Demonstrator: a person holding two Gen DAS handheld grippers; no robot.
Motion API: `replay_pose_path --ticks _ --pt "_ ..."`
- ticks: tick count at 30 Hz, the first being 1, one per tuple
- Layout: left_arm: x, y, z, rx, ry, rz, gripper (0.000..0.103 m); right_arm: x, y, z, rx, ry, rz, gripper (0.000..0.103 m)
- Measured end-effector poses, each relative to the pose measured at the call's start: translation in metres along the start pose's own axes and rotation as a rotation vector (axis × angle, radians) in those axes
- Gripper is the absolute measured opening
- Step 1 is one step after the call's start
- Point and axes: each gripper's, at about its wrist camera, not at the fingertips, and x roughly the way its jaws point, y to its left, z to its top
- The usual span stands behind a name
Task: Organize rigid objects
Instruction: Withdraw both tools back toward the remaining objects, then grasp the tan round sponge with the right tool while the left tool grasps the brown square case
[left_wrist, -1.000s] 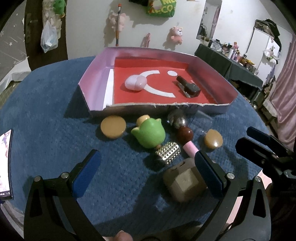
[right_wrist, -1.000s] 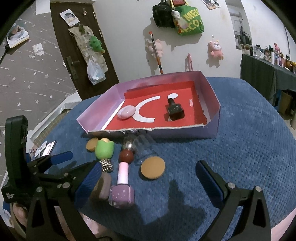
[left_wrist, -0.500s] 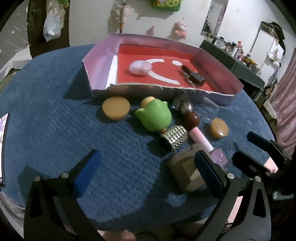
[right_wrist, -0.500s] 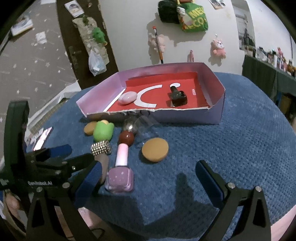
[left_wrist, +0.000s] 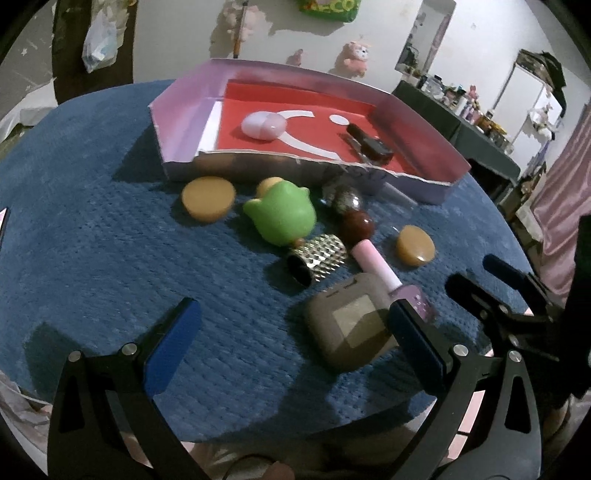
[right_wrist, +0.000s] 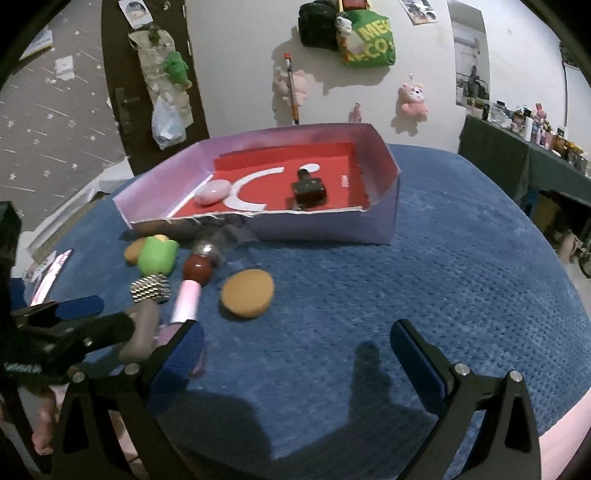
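From the left wrist view, the left hand-held gripper (left_wrist: 291, 336) hung with its blue-padded fingers spread wide over the blue surface (left_wrist: 92, 240), holding nothing. A grey case (left_wrist: 347, 328) lay just ahead, touching the inner side of its right finger. Beyond it lay a pink nail polish bottle (left_wrist: 373, 262), a studded silver cap (left_wrist: 319, 256), a green toy (left_wrist: 282, 216), a dark red ball (left_wrist: 356, 225) and two tan discs, one at the left (left_wrist: 208, 197) and one at the right (left_wrist: 415, 245). The pink tray (left_wrist: 177, 122) with its red floor held a pale pink pebble-shaped thing (left_wrist: 264, 125) and a dark bottle (left_wrist: 369, 144).

From the right wrist view, the right hand-held gripper (right_wrist: 295, 354) was likewise spread apart and empty above bare blue cloth. The pink bottle (right_wrist: 186, 299) lay just beside its left finger, and the right-hand tan disc (right_wrist: 247, 293) lay a little further forward. The loose items sat in a cluster in front of the tray (right_wrist: 384, 192), outside its near wall.
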Motion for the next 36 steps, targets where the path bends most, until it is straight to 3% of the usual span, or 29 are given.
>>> replay_pose_path --ticks 4,18,23,26,27,29,31,36 --pt "0.005 -0.011 -0.005 0.029 0.02 -0.011 0.103 0.004 -0.004 0.001 0.018 0.009 0.008 0.103" --pt "0.008 -0.008 -0.014 0.102 -0.034 0.099 0.103 0.024 0.015 0.015 -0.058 -0.012 -0.014 0.103" --pt "0.009 -0.013 -0.016 0.105 -0.053 0.125 0.1 0.035 0.018 0.017 -0.062 0.002 -0.01 0.08" --pt "0.008 -0.017 -0.018 0.118 -0.068 0.126 0.09 0.04 0.021 0.017 -0.059 0.013 0.013 0.07" --pt "0.007 -0.019 -0.018 0.126 -0.071 0.12 0.083 0.04 0.022 0.016 -0.066 0.014 0.014 0.067" --pt "0.006 -0.026 -0.019 0.15 -0.074 0.109 0.071 0.04 0.027 0.015 -0.085 0.015 0.025 0.05" --pt "0.007 -0.032 -0.02 0.181 -0.072 0.114 0.058 0.039 0.031 0.014 -0.095 0.021 0.053 0.04" --pt "0.004 -0.035 -0.021 0.196 -0.067 0.088 0.056 0.035 0.033 0.013 -0.094 0.026 0.045 0.04"
